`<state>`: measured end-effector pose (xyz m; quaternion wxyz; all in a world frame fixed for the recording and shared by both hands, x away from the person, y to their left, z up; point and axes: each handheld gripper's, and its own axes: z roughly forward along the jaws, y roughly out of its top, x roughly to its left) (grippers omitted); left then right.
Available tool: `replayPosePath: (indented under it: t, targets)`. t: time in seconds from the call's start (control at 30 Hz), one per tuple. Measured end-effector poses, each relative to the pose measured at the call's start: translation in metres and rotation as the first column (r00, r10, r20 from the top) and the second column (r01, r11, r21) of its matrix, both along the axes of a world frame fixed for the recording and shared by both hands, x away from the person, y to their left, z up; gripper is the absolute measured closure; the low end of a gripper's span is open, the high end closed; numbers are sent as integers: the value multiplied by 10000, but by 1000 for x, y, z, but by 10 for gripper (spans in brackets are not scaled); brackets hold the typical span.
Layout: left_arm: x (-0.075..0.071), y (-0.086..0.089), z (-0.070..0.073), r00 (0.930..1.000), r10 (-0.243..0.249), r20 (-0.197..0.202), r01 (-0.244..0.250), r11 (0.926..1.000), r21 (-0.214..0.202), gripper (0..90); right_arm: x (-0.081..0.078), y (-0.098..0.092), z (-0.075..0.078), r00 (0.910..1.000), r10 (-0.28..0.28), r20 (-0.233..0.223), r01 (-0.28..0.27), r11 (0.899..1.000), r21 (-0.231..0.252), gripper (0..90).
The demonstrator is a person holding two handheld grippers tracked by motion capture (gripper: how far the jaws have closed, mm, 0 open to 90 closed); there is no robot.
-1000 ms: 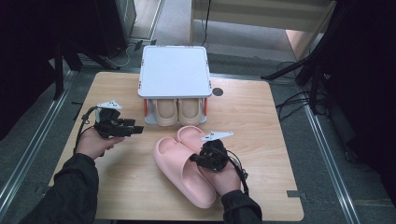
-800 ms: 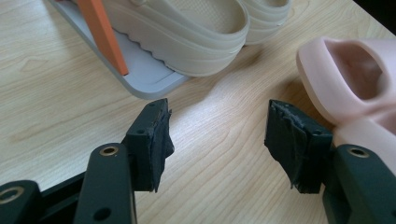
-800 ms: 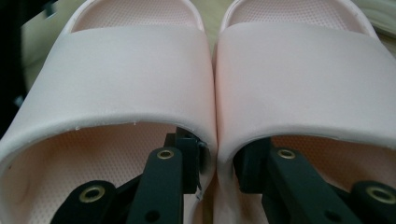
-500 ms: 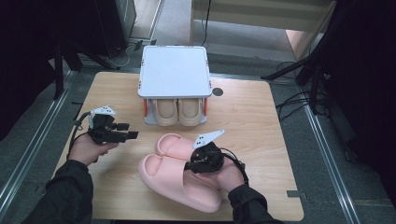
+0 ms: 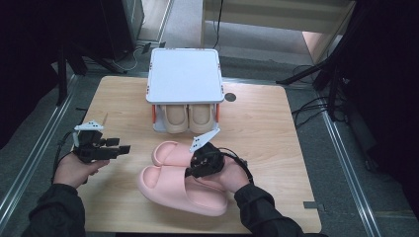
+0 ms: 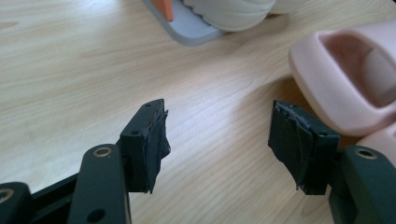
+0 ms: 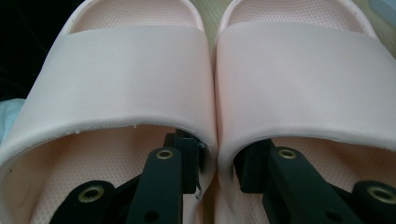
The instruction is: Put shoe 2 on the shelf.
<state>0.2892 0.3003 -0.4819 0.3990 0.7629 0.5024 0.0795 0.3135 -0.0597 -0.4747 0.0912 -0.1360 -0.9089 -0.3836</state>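
Both pink slippers (image 5: 183, 182) have slid toward the near-left of the table (image 5: 276, 128) since the earlier frame, side by side and touching. Right gripper (image 5: 197, 167): one jaw inside each slipper, pinching the two adjoining inner walls together under the straps. Left gripper (image 5: 116, 148) has drawn back to the left, well apart from the slippers; jaws just been opening, now spread wide over bare wood. Beige slippers (image 5: 188, 117) sit in the white rack (image 5: 184, 75) at far centre.
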Motion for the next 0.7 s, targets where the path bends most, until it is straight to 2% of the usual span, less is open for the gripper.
replayPosePath:
  t: [0.3,0.43,0.57,0.7]
  targets:
    - [-16,18,-4,9983,562,-168,-564,9984,-99,367,19,16,21,9973,718,123,-721,9970,267,747]
    - [-23,22,-6,9977,579,-361,-581,9983,-26,366,27,21,36,9957,923,95,-925,9951,334,746]
    - [-28,25,-6,9964,788,-314,-792,9968,-121,361,33,23,55,9946,995,280,-1003,9945,307,746]
    - [-28,24,-9,9960,780,-433,-788,9967,-179,357,39,23,71,9945,1011,281,-1020,9944,295,746]
